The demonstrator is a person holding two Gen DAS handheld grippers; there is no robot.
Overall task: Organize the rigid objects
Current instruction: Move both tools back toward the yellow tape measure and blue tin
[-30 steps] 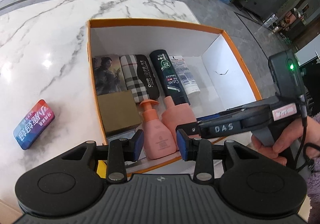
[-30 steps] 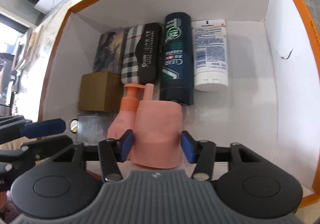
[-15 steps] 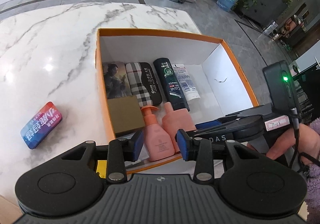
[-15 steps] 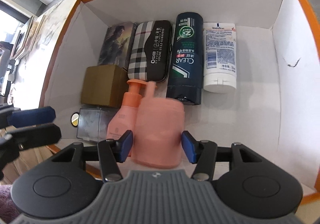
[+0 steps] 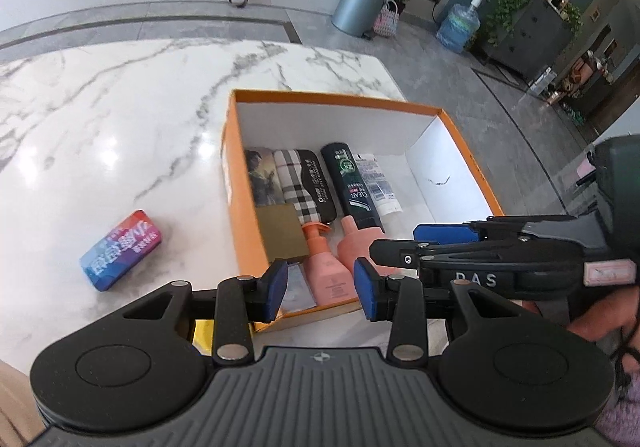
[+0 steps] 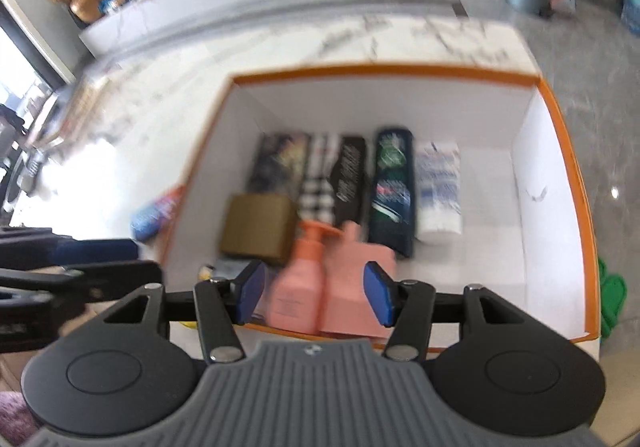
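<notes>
The orange box (image 5: 232, 183) is sitting on the marble desk (image 5: 112, 119), and every place below is being given relative to it. Inside, things are lying packed side by side, apparently to save room; along the far part a picture card box (image 5: 262, 183), a checked case (image 5: 304, 187), a dark shampoo bottle (image 5: 354, 187) and a white tube (image 5: 378, 187) are lying flat in a row; nearer the front wall a brown carton (image 5: 282, 233), a pink pump bottle (image 5: 324, 267) and a second pink bottle (image 5: 356, 247) are lying touching one another, likely to keep like things together; a silvery packet (image 5: 296, 287) is showing at the front corner. The right half of the box floor is lying bare, so space is waiting for more.

Outside the box, on the desk to its left and apart from it, a colourful tin (image 5: 120, 251) is lying on its side; I judge it the next thing to be gathered.

The left claw (image 5: 320, 289) is hanging above the box's front wall with its jaws parted and nothing between the pads. The right claw (image 6: 314, 293) is hovering over the two pink bottles, its jaws standing apart and gripping nothing, though that view is blurring; in the left view it is reaching in from the box's right side, held by a hand (image 5: 596, 311).
</notes>
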